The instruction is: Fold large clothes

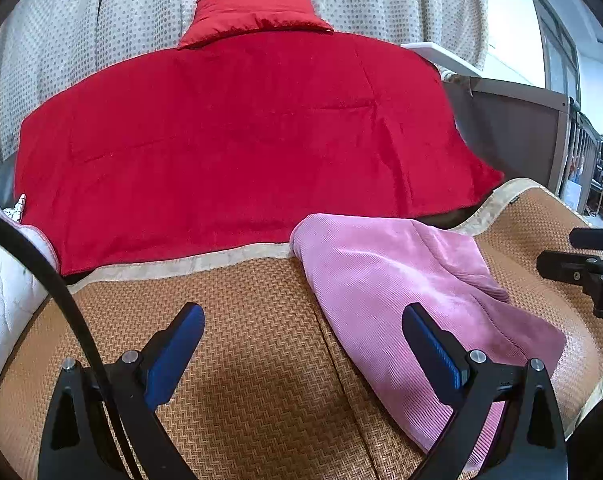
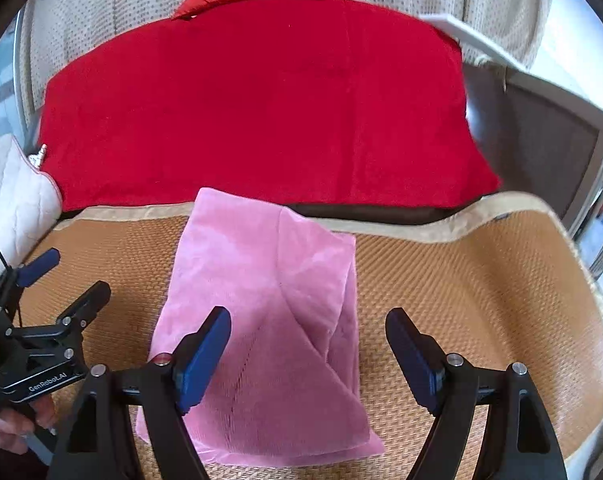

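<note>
Lying folded on the woven mat (image 2: 461, 288): pink garment (image 2: 269, 312), already a compact, roughly rectangular bundle, with one diagonal flap layered over its middle and an inner edge showing along the right side. Sits just short of the mat's pale border, near the red blanket (image 2: 261, 100) spread across the far part of the bed, far corner touching or just overlapping that border. From the left wrist view, same bundle (image 1: 401, 304) off to the right, near edge running under the right-hand finger of the left gripper (image 1: 303, 346). Left gripper: jaws wide apart, nothing between the blue pads, only bare mat; hovers clear of the cloth, or so it looks. Right gripper (image 2: 307, 354): jaws likewise standing wide, holding nothing; left pad hangs over the garment's near half, right pad over bare mat, no pinch of fabric visible. Judging by this: folding largely done, perhaps complete, both tools free of the cloth. Possibly left: one more fold to halve the bundle, or a smoothing of the loose diagonal flap and the slightly uneven near corner; cannot tell from these views whether a further fold is intended. No other loose garment in sight waiting to be folded; red pillow (image 1: 257, 16) and white quilted pad (image 2: 9, 200) appear to be bedding, not part of the job.
</note>
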Action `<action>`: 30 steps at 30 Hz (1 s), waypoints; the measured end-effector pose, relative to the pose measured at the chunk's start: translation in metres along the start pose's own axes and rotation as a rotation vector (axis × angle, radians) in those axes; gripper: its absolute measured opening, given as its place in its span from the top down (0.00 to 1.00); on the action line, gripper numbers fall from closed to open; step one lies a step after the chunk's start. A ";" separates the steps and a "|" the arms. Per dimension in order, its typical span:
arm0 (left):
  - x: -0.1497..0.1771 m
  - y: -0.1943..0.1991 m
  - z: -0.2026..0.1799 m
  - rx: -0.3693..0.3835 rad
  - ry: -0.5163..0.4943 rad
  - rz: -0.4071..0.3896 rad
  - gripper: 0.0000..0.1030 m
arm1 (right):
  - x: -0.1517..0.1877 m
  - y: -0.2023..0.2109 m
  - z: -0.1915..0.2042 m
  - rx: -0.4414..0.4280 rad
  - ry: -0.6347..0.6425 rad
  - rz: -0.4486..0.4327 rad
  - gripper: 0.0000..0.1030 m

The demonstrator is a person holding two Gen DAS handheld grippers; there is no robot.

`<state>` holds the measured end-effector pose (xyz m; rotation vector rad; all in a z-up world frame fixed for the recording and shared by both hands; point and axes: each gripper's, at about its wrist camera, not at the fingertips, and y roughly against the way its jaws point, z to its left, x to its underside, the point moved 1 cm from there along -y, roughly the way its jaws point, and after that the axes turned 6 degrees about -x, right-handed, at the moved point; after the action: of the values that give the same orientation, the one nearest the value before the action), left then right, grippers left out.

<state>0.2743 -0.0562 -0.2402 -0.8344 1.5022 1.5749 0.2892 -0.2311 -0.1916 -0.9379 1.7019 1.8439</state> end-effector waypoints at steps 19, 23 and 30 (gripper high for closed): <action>0.004 -0.008 -0.011 -0.006 -0.025 0.018 0.03 | -0.005 0.000 -0.003 0.068 0.023 -0.035 0.20; 0.003 -0.010 -0.014 -0.003 -0.031 0.021 0.03 | -0.004 -0.002 -0.005 0.087 0.020 -0.039 0.20; 0.004 -0.014 -0.021 0.003 -0.045 0.024 0.03 | -0.004 -0.004 -0.008 0.103 0.025 -0.046 0.20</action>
<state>0.2833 -0.0765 -0.2522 -0.7765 1.4869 1.5984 0.2964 -0.2382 -0.1913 -0.9534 1.7576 1.7051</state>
